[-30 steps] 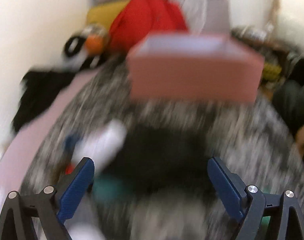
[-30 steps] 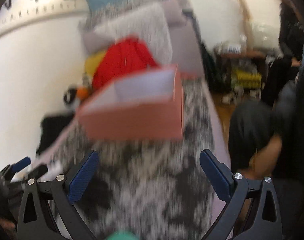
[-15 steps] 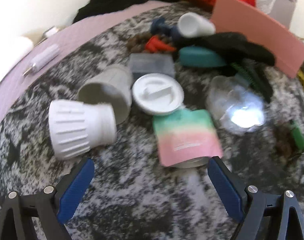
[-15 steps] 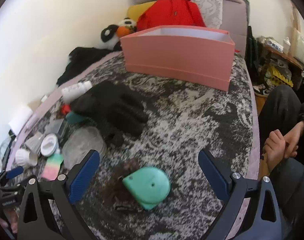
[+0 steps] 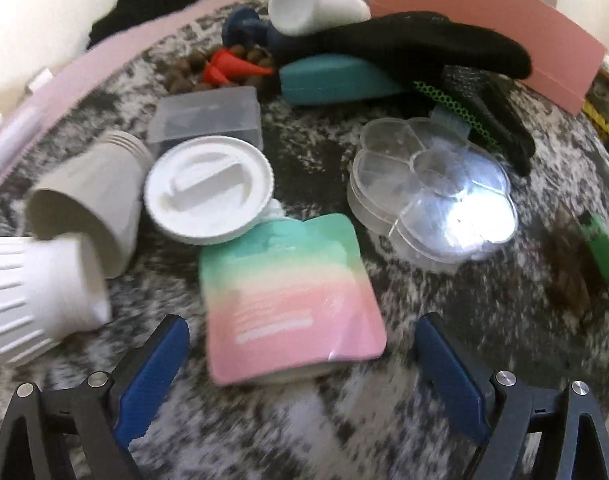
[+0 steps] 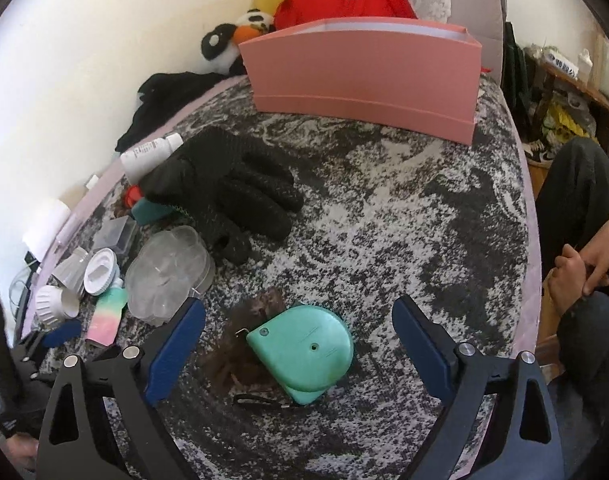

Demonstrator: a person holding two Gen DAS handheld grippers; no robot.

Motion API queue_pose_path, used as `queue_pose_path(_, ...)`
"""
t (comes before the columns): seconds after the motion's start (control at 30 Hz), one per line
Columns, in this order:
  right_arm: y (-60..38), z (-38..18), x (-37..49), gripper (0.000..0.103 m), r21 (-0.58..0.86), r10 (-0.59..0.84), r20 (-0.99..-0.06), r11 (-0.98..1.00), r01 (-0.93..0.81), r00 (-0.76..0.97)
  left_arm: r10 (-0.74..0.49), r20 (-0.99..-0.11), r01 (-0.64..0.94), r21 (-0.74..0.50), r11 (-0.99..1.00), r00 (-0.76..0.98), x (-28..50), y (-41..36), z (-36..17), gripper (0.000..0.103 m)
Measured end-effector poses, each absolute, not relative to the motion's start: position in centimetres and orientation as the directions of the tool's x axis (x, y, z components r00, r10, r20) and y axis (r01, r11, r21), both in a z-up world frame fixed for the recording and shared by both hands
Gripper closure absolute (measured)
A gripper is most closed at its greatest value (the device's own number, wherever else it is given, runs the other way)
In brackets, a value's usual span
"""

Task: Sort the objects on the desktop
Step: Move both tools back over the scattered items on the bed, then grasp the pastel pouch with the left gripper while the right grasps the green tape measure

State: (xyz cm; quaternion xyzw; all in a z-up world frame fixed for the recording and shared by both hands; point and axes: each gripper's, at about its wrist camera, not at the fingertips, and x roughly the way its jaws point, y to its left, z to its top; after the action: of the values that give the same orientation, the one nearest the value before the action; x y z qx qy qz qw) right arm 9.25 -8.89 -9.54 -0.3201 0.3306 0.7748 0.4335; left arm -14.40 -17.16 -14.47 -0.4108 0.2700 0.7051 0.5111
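Both tools wide, empty | pouch [image 5: 292, 300] between lid [image 5: 208, 190], organizer [image 5: 432, 196]

Mint tape measure [image 6: 304, 354] flat, pastel pouch [image 5: 290, 300] flat

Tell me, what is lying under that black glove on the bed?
Under the black glove a teal case sticks out, with a green mesh edge beside it. How far either one reaches beneath the glove is covered.
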Motion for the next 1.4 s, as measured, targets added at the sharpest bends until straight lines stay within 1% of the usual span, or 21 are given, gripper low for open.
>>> queue_pose_path(0.03, -8.8, -9.6, 9.2, 0.007, 0.239, 0.457, -0.783, -0.406, -0.882, -0.422, 0.493, -0.858, -0.94, -0.039, -0.338, -0.141, -14.4, -16.9, -14.7, 0.007)
queue_pose_path(0.13, -8.5, -10.0, 9.1, 0.007, 0.263, 0.435, -0.788, -0.401, -0.878, -0.435, 0.499, -0.848, -0.94, -0.005, -0.34, -0.176, -14.2, -16.1, -15.1, 0.0)
queue_pose_path(0.3, -7.8, -10.8, 8.9, 0.007, 0.311, 0.389, -0.798, -0.39, -0.867, -0.461, 0.541, -0.812, -0.931, 0.008, -0.366, -0.22, -14.1, -15.6, -15.6, 0.0)
queue_pose_path(0.43, -8.1, -11.4, 7.9, 0.007, 0.291, 0.351, -0.819, -0.425, -0.857, -0.453, 0.547, -0.805, -0.928, 0.01, -0.371, -0.227, -14.1, -15.7, -15.6, 0.0)
queue_pose_path(0.53, -8.5, -11.7, 7.1, 0.007, 0.218, 0.373, -0.837, -0.444, -0.869, -0.4, 0.552, -0.803, -0.929, 0.007, -0.371, -0.226, -14.2, -15.7, -15.7, 0.0)
queue_pose_path(0.63, -8.4, -12.2, 7.0, 0.007, 0.171, 0.388, -0.85, -0.438, -0.883, -0.357, 0.56, -0.802, -0.932, -0.011, -0.363, -0.208, -14.3, -15.9, -15.6, 0.002)
queue_pose_path(0.77, -7.7, -13.9, 7.4, 0.006, 0.18, 0.335, -0.884, -0.403, -0.897, -0.327, 0.572, -0.798, -0.939, -0.025, -0.344, -0.189, -14.2, -16.0, -15.5, 0.007)
queue_pose_path(0.8, -7.8, -13.9, 7.3, 0.007, 0.174, 0.337, -0.884, -0.409, -0.896, -0.325, 0.576, -0.797, -0.941, -0.027, -0.339, -0.184, -14.1, -16.0, -15.5, 0.008)
queue_pose_path(0.83, -7.9, -14.0, 7.2, 0.013, 0.167, 0.339, -0.884, -0.414, -0.895, -0.322, 0.579, -0.795, -0.943, -0.029, -0.333, -0.179, -14.1, -16.0, -15.4, 0.011)
queue_pose_path(0.87, -8.0, -13.9, 7.2, 0.029, 0.18, 0.334, -0.88, -0.425, -0.887, -0.339, 0.582, -0.794, -0.945, -0.032, -0.327, -0.175, -14.0, -16.1, -15.4, 0.015)
queue_pose_path(0.9, -8.2, -13.6, 7.3, 0.033, 0.197, 0.331, -0.873, -0.43, -0.881, -0.357, 0.586, -0.793, -0.946, -0.036, -0.321, -0.169, -14.0, -16.1, -15.3, 0.017)
queue_pose_path(0.97, -8.3, -13.3, 7.8, 0.034, 0.245, 0.317, -0.86, -0.43, -0.869, -0.4, 0.594, -0.789, -0.95, -0.044, -0.309, -0.157, -13.9, -16.3, -15.1, 0.026)
queue_pose_path(1.03, -8.4, -13.2, 8.1, 0.034, 0.263, 0.319, -0.852, -0.424, -0.867, -0.415, 0.598, -0.788, -0.953, -0.048, -0.3, -0.148, -13.8, -16.3, -14.9, 0.032)
queue_pose_path(1.13, -8.5, -12.2, 8.5, 0.034, 0.296, 0.346, -0.822, -0.42, -0.858, -0.452, 0.596, -0.793, -0.955, -0.066, -0.29, -0.126, -14.0, -16.4, -14.7, 0.033)
queue_pose_path(1.27, -8.8, -10.1, 9.3, 0.034, 0.363, 0.411, -0.742, -0.417, -0.833, -0.529, 0.595, -0.799, -0.957, -0.097, -0.272, -0.088, -14.3, -17.0, -14.0, 0.035)
queue_pose_path(1.4, -8.9, -8.4, 10.1, 0.034, 0.392, 0.481, -0.677, -0.405, -0.826, -0.557, 0.605, -0.792, -0.963, -0.095, -0.253, -0.081, -14.1, -17.6, -12.8, 0.035)
